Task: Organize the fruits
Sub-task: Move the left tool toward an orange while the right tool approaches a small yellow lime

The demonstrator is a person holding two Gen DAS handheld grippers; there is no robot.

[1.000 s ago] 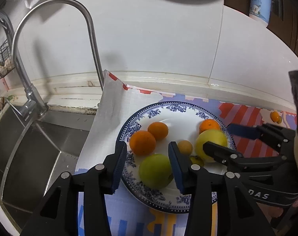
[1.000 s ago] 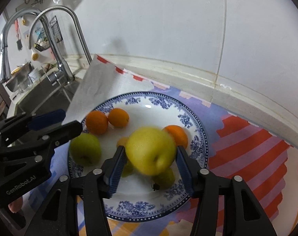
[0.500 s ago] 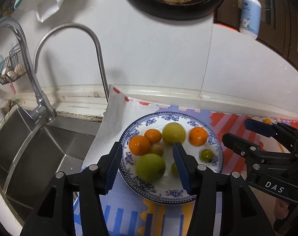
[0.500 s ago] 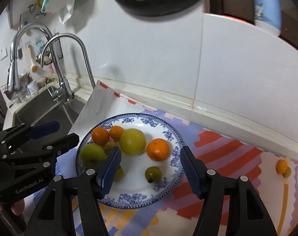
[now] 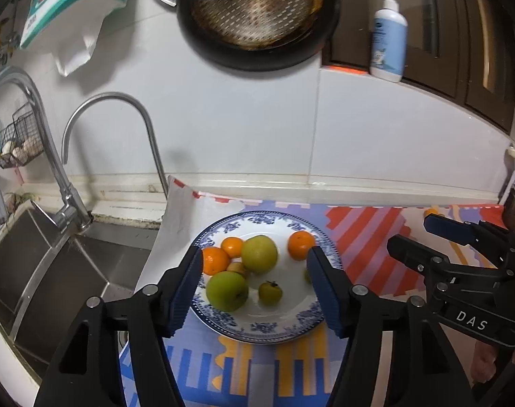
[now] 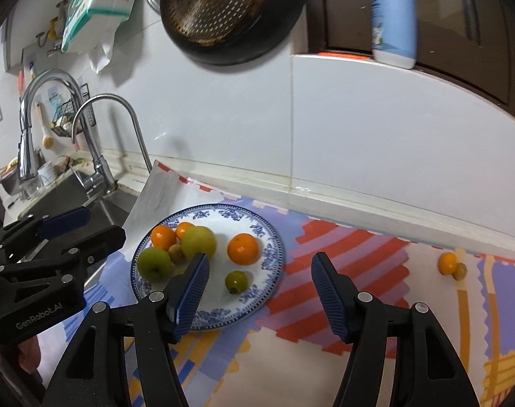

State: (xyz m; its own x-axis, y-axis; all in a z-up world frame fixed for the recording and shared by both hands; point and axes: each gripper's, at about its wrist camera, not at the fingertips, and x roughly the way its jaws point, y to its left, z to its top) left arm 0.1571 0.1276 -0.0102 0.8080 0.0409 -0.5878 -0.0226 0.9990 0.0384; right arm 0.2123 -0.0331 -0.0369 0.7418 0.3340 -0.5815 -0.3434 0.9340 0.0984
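Most of the fruit already sits on the blue-patterned plate [image 6: 274, 237]: two green apples, three oranges and a few small pieces. What is left out is a small orange [image 6: 447, 263] with a tiny brownish fruit [image 6: 460, 271] touching it, alone on the striped mat [image 6: 342, 247] over the worktop.

From the right gripper [image 6: 259, 291] that stray pair lies at about two o'clock, well apart from the plate, which sits at about eleven o'clock. The right gripper hangs above the mat with its jaws apart and nothing between them. The left gripper [image 5: 255, 291] hovers over the plate, its jaws opening and empty; the fruit seen between them lies on the plate below.

The left gripper is on the sink [image 5: 36, 271] side, so the right hand is clearly the nearer one to the strays. My guess is that it reaches out toward two o'clock next. The pair touch, so picking the orange could nudge the small one.
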